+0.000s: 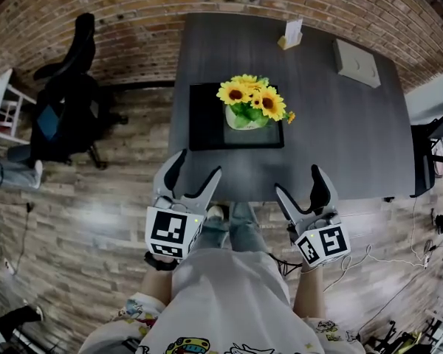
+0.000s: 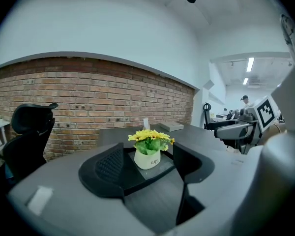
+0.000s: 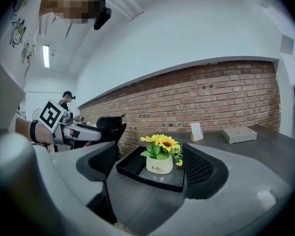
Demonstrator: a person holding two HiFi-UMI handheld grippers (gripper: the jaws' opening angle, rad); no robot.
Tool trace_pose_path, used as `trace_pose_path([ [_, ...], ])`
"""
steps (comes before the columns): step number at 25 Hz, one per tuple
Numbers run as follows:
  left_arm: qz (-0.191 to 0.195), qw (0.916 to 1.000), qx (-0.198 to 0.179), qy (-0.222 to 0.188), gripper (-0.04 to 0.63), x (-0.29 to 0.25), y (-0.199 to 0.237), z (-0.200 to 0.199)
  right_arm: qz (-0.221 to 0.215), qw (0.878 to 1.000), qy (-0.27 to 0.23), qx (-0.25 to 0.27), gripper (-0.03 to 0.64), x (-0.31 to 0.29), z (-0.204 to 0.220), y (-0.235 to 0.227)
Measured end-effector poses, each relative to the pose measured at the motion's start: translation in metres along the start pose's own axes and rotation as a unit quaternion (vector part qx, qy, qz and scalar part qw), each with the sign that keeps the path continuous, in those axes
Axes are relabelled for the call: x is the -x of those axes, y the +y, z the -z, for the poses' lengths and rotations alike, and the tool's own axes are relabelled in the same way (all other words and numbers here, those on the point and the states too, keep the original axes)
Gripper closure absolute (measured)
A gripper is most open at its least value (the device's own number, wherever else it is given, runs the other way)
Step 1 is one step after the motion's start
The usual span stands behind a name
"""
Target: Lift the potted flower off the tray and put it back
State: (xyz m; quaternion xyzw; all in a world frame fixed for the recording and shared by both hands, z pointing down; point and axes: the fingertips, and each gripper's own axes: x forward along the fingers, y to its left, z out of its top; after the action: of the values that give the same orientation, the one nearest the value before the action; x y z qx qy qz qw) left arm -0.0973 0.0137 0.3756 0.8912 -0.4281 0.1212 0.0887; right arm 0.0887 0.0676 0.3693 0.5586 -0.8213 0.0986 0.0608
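Observation:
A white pot of yellow sunflowers (image 1: 251, 107) stands upright on the right half of a black tray (image 1: 204, 129) on the dark table (image 1: 347, 146). Both grippers hover at the table's near edge, short of the tray. My left gripper (image 1: 197, 166) is open and empty, in front of the tray's left part. The right gripper (image 1: 299, 181), also open and empty, is further right. In the left gripper view the pot (image 2: 148, 157) shows far off between the spread jaws. In the right gripper view the pot (image 3: 160, 164) and tray (image 3: 132, 166) also lie ahead, untouched.
A card stand (image 1: 292, 34) and a flat grey box (image 1: 356, 63) sit at the table's far side. A black office chair (image 1: 66, 102) stands left of the table by the brick wall. Cables (image 1: 369, 260) lie on the floor at the right.

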Motion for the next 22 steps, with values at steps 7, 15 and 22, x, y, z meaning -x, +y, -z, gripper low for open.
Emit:
trace_pose_path([
  [7, -0.016, 0.9998, 0.008, -0.004, 0.252, -0.052, 0.01, -0.021, -0.031, 0.999, -0.003, 0.009, 0.184, -0.042, -0.019, -0.04],
  [15, -0.054, 0.9981, 0.003, -0.031, 0.245, -0.101, 0.023, -0.061, -0.074, 0.997, -0.011, 0.026, 0.183, -0.087, -0.046, -0.085],
  [22, -0.07, 0.9968, 0.007, -0.037, 0.245, -0.116, 0.029, -0.072, -0.104, 0.994, -0.008, 0.036, 0.181, -0.109, -0.055, -0.096],
])
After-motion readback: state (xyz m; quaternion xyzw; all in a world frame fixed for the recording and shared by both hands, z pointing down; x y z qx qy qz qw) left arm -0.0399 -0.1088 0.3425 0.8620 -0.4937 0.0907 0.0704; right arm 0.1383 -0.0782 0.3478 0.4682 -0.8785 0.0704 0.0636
